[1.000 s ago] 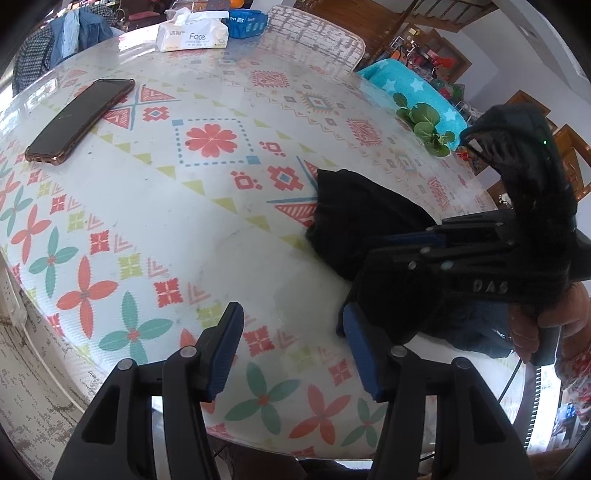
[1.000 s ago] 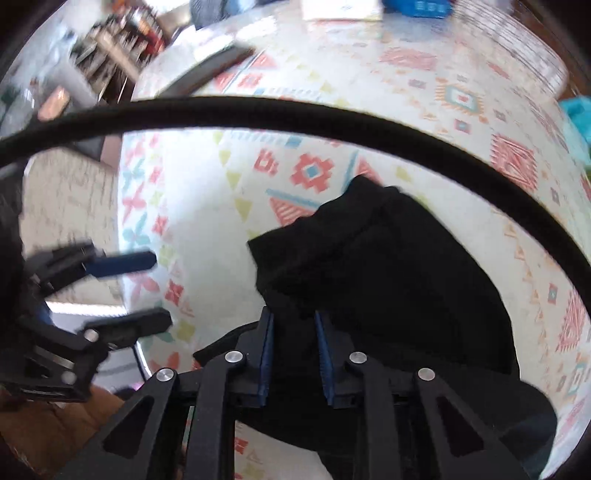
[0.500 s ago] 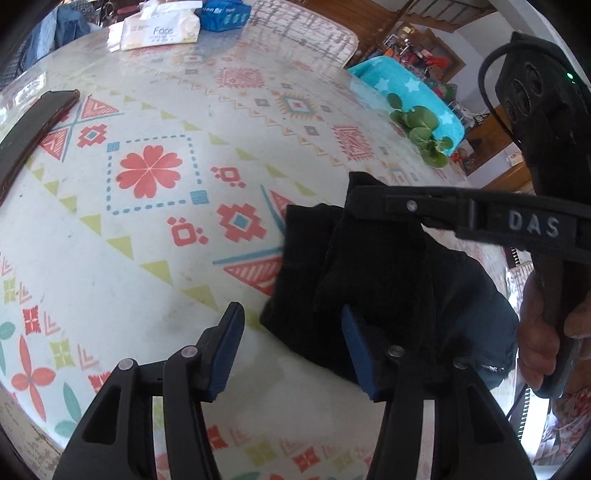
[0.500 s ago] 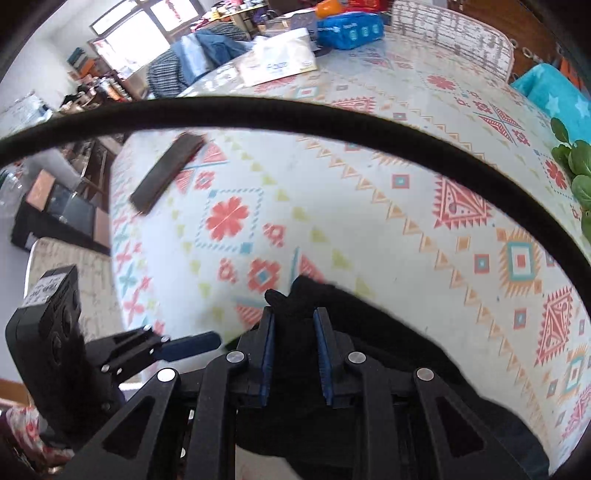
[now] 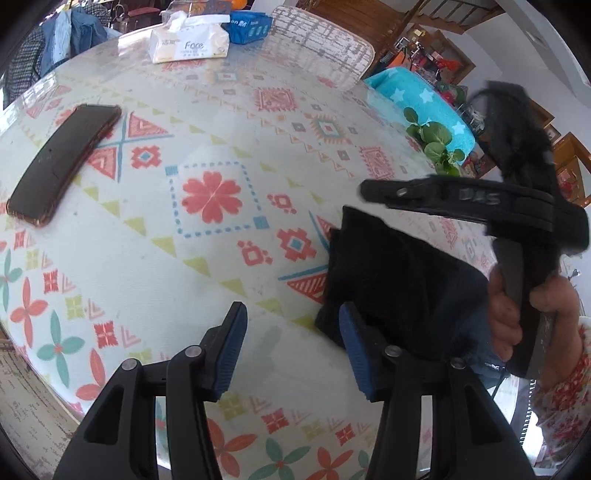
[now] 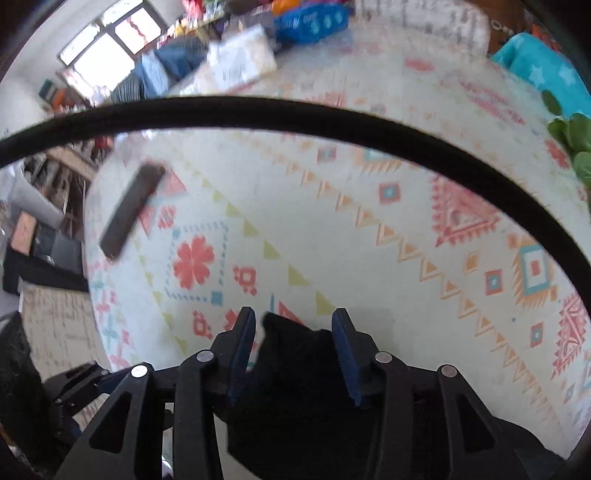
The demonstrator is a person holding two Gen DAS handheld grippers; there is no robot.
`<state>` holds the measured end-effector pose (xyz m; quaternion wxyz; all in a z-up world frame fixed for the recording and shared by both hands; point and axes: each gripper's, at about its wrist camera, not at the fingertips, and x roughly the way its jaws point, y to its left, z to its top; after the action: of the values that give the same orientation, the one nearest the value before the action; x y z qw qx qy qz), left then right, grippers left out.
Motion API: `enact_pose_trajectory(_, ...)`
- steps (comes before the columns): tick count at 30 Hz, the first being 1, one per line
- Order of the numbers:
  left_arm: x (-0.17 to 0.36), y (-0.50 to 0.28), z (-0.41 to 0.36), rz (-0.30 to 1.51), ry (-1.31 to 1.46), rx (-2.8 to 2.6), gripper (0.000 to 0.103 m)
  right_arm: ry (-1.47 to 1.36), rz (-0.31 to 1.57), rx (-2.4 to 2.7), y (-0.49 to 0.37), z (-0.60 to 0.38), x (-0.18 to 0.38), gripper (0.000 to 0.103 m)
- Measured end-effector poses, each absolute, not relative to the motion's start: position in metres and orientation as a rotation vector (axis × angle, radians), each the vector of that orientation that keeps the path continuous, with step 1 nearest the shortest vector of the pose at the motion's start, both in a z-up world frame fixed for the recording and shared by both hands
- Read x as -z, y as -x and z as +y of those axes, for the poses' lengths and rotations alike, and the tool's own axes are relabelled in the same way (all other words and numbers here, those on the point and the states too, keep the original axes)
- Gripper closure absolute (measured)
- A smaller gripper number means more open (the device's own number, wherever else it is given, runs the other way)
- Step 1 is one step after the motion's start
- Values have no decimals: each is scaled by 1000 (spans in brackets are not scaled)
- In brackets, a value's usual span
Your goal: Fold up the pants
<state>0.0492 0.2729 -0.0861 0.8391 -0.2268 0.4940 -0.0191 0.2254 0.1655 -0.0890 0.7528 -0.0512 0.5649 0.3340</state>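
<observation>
The black pants (image 5: 399,280) lie folded in a small bundle on the patterned tablecloth (image 5: 207,258), right of centre in the left wrist view. My left gripper (image 5: 291,332) is open and empty, its right pad at the bundle's near-left edge. My right gripper (image 5: 373,192) shows in the left wrist view above the bundle. In the right wrist view my right gripper (image 6: 293,339) is open, with the pants (image 6: 295,387) lying between and below its blue pads, not pinched.
A dark phone (image 5: 62,162) lies at the far left of the table. A tissue pack (image 5: 188,46) and a blue box (image 5: 247,24) stand at the far edge. A green plant (image 5: 436,144) and a teal cushion (image 5: 417,96) are at the right. A black cable (image 6: 295,118) crosses the right wrist view.
My right gripper has opened and let go of the pants, and lifted off the bundle. The left gripper drew back a little and stays open.
</observation>
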Motion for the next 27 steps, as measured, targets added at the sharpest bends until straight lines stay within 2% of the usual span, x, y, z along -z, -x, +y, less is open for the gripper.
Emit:
enact_pose_trajectory(1, 81, -54, 271, 1041, 468, 46, 52, 62, 1204, -716, -225, 155, 78, 45)
enact_pose_trajectory(3, 73, -66, 263, 1024, 436, 62, 52, -12, 1155, -656, -221, 127, 61, 42)
enact_pose_trajectory(6, 64, -91, 237, 1018, 353, 113, 52, -6, 1119, -518, -202, 84, 55, 42)
enact_pose_trajectory(9, 63, -110, 209, 1015, 301, 180, 52, 52, 1140, -371, -174, 44, 72, 42)
enact_pose_trajectory(16, 104, -130, 163, 1142, 183, 216, 52, -99, 1274, -150, -124, -52, 123, 43)
enact_pose_trajectory(22, 111, -117, 153, 1134, 24, 168, 52, -155, 1256, -123, -76, -96, 123, 40)
enact_pose_trajectory(27, 108, -105, 162, 1149, 21, 99, 51, -145, 1208, -75, -55, -140, 106, 40)
